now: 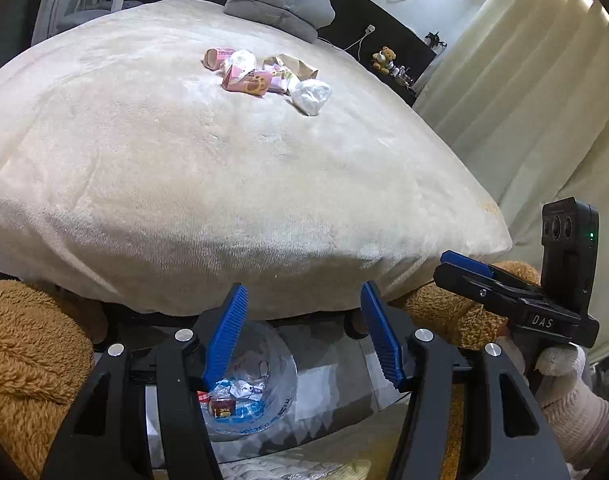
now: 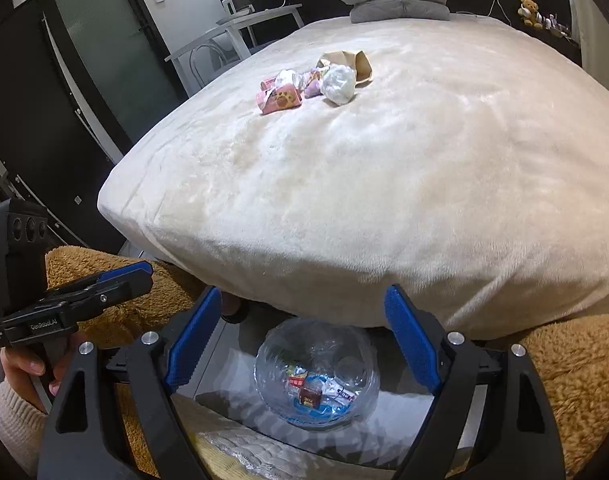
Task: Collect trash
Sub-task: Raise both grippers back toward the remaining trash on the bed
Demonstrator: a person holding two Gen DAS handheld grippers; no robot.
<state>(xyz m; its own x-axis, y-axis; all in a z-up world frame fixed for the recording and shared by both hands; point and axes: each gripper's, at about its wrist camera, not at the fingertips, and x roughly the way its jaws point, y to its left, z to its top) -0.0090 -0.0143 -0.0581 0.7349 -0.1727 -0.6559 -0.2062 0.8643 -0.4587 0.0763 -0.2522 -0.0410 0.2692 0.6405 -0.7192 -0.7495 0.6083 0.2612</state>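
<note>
A heap of trash (image 1: 264, 74) lies on the cream bed cover (image 1: 208, 184): pink snack wrappers, a crumpled white plastic bag (image 1: 310, 96) and a brown paper bag (image 1: 296, 65). The right wrist view has the same trash heap (image 2: 316, 82) far up the bed. On the floor below stands a clear-lined trash bin (image 1: 248, 396) holding several wrappers; the right wrist view also has this trash bin (image 2: 316, 380). My left gripper (image 1: 304, 336) hangs open above the bin, holding nothing. My right gripper (image 2: 300, 336) is open wider, also without anything in it.
Grey folded pillows (image 1: 280, 6) lie at the head of the bed. A white table and chair (image 2: 240, 28) stand at the left, curtains (image 1: 524, 92) at the right. Brown fleece sleeves (image 2: 576, 376) flank both views. A teddy bear (image 1: 384, 58) sits on a dark shelf.
</note>
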